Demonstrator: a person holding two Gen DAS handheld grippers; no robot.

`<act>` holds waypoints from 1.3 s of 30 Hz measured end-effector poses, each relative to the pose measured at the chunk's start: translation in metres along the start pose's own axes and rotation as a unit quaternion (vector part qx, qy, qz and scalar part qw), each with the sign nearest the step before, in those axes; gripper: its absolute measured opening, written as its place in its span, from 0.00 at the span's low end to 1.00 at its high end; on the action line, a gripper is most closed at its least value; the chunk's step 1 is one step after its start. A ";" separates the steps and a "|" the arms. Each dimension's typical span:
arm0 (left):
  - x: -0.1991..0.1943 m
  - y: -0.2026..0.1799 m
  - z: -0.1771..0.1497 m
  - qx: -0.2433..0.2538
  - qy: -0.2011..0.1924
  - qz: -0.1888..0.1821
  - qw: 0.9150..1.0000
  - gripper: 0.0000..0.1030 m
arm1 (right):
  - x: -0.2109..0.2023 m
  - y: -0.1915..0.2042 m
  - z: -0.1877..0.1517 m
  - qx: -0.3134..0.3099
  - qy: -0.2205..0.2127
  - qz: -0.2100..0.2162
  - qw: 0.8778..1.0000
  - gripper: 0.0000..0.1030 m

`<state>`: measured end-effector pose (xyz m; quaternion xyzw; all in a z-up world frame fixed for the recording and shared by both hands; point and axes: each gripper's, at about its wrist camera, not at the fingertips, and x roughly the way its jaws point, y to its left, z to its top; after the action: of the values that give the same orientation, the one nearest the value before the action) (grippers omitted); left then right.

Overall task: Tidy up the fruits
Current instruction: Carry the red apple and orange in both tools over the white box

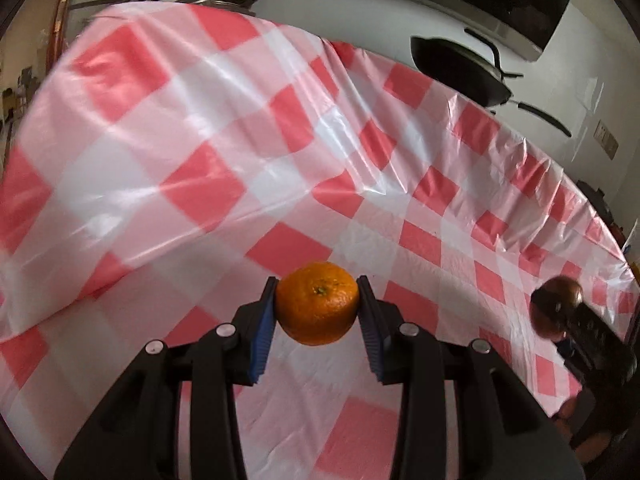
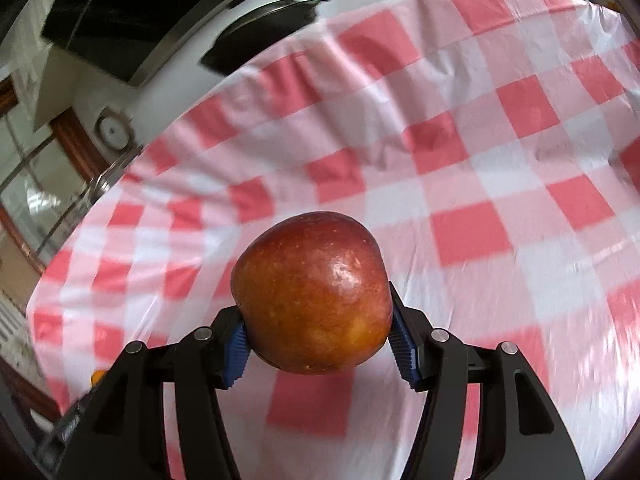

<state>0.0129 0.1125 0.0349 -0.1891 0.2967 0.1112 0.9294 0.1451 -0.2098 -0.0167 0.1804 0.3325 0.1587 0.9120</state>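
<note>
Left gripper (image 1: 318, 304) clamped on an orange (image 1: 317, 303), pads on both sides. Right gripper (image 2: 316, 334) closed around a red apple (image 2: 312, 294). Checked tablecloth (image 2: 480, 168) beneath both.

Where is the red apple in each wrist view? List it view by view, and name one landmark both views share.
Left wrist view: the red apple shows small and blurred at the right edge, held up by the right gripper.
Right wrist view: the same apple fills the lower centre, clamped between the blue pads.
Shared landmark: the black pan beyond the checked tablecloth.
</note>
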 end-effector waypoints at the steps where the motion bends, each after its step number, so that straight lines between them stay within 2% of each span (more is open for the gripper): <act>1: -0.008 0.005 -0.002 -0.002 -0.006 0.000 1.000 0.38 | -0.007 0.007 -0.007 -0.005 0.003 0.009 1.000 0.56; 5: -0.037 0.021 -0.011 -0.010 -0.024 -0.008 1.000 0.38 | -0.042 0.042 -0.047 -0.047 0.017 0.044 0.998 0.56; 8: -0.063 0.039 -0.025 -0.018 -0.021 -0.014 1.000 0.38 | -0.064 0.067 -0.078 -0.082 0.031 0.062 0.994 0.56; 10: -0.082 0.046 -0.034 -0.002 -0.022 -0.010 1.000 0.38 | -0.078 0.084 -0.098 -0.104 0.039 0.075 0.991 0.56; 13: -0.117 0.056 -0.047 0.048 -0.037 0.010 0.998 0.38 | -0.094 0.106 -0.121 -0.137 0.052 0.091 0.985 0.56; 15: -0.139 0.072 -0.055 0.064 -0.043 0.026 0.997 0.38 | -0.105 0.125 -0.140 -0.167 0.063 0.107 0.978 0.56; 22: -0.189 0.156 -0.069 0.045 -0.040 0.089 0.994 0.38 | -0.127 0.179 -0.190 -0.255 0.092 0.152 0.951 0.56; 25: -0.203 0.190 -0.078 0.046 -0.038 0.129 0.990 0.38 | -0.135 0.205 -0.214 -0.301 0.104 0.176 0.932 0.56; 28: -0.214 0.227 -0.089 0.028 -0.027 0.158 0.987 0.38 | -0.143 0.227 -0.239 -0.336 0.118 0.202 0.912 0.56; 31: -0.219 0.262 -0.103 0.007 -0.009 0.184 0.983 0.38 | -0.150 0.250 -0.266 -0.374 0.137 0.235 0.887 0.56; 32: -0.219 0.278 -0.110 -0.002 0.002 0.194 0.981 0.38 | -0.154 0.261 -0.281 -0.395 0.144 0.248 0.873 0.56; 33: -0.219 0.286 -0.115 -0.007 0.009 0.199 0.980 0.38 | -0.155 0.266 -0.288 -0.406 0.148 0.255 0.865 0.56; 34: -0.219 0.295 -0.119 -0.012 0.019 0.202 0.979 0.38 | -0.158 0.274 -0.303 -0.426 0.158 0.267 0.850 0.56; 35: -0.218 0.307 -0.127 -0.021 0.033 0.205 0.978 0.38 | -0.160 0.280 -0.312 -0.438 0.164 0.274 0.840 0.56; 38: -0.218 0.330 -0.149 -0.044 0.072 0.199 0.976 0.38 | -0.160 0.294 -0.350 -0.484 0.197 0.286 0.803 0.56; 39: -0.218 0.335 -0.157 -0.049 0.086 0.195 0.976 0.38 | -0.158 0.297 -0.359 -0.492 0.205 0.286 0.796 0.56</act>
<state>-0.3477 0.3296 -0.0494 -0.1817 0.4013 0.2880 0.8503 -0.2589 0.0681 -0.0573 -0.2425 0.3224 0.5879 0.7011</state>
